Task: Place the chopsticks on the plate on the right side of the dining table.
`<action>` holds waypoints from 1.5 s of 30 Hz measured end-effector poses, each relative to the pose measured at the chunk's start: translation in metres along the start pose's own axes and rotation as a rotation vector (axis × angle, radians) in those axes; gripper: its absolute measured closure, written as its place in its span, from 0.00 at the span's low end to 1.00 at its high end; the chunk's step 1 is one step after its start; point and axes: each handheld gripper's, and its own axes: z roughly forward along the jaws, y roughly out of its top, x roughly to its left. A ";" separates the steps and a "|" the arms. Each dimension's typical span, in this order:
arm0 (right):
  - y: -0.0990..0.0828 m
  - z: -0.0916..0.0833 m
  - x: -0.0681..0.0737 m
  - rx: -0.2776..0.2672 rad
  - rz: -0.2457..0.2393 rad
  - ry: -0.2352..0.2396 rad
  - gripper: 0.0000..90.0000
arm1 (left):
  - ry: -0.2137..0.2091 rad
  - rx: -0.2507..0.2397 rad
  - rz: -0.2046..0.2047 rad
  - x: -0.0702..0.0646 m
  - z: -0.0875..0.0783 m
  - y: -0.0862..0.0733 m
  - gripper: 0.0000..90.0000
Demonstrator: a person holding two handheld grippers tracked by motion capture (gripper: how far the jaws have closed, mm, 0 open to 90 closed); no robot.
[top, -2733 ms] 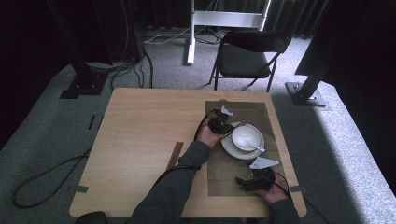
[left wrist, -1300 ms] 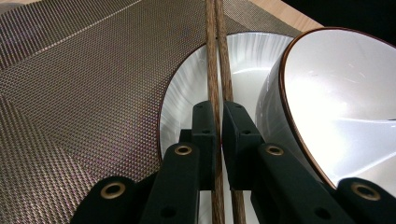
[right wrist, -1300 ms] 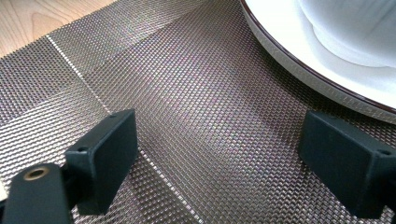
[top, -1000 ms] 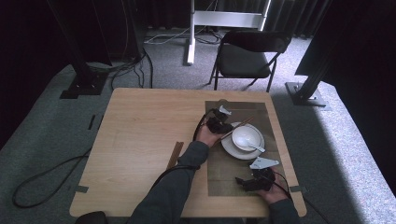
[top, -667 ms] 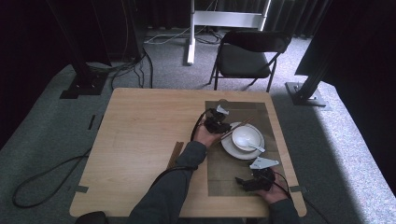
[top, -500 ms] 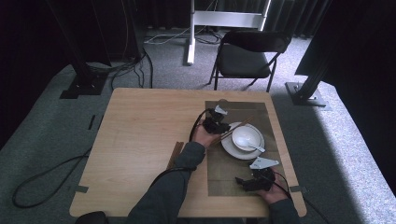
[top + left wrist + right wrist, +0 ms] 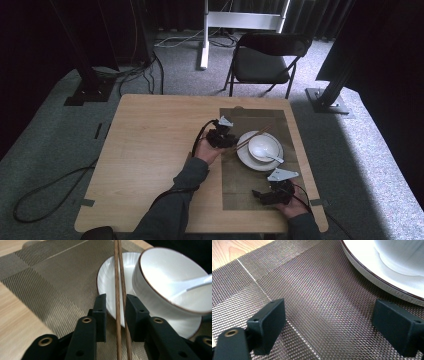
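Left gripper (image 7: 113, 312) has just been opening: jaws now slightly apart with the chopsticks (image 7: 119, 285) between them, pads no longer pressing. A second ago it sat tight against the plate (image 7: 250, 157) edge; in the high view the left gripper (image 7: 221, 137) now sits a bit further left, off the rim. Chopsticks lie side by side across the plate's left rim, tips leaning on it beside the bowl (image 7: 172, 282), near ends running back between the jaws. Spoon (image 7: 192, 285) rests in the bowl, handle out over the rim. Bowl sits on the plate, plate on the mat (image 7: 250, 185), same as before.

Right gripper (image 7: 329, 327): jaws wide apart, nothing between them, hovering low over the mat just short of the plate. In the high view it (image 7: 272, 195) hasn't moved from the near right corner of the mat.
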 end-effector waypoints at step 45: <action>0.004 -0.007 0.003 0.035 0.008 0.004 0.22 | 0.073 0.147 0.176 -0.020 0.002 -0.034 0.90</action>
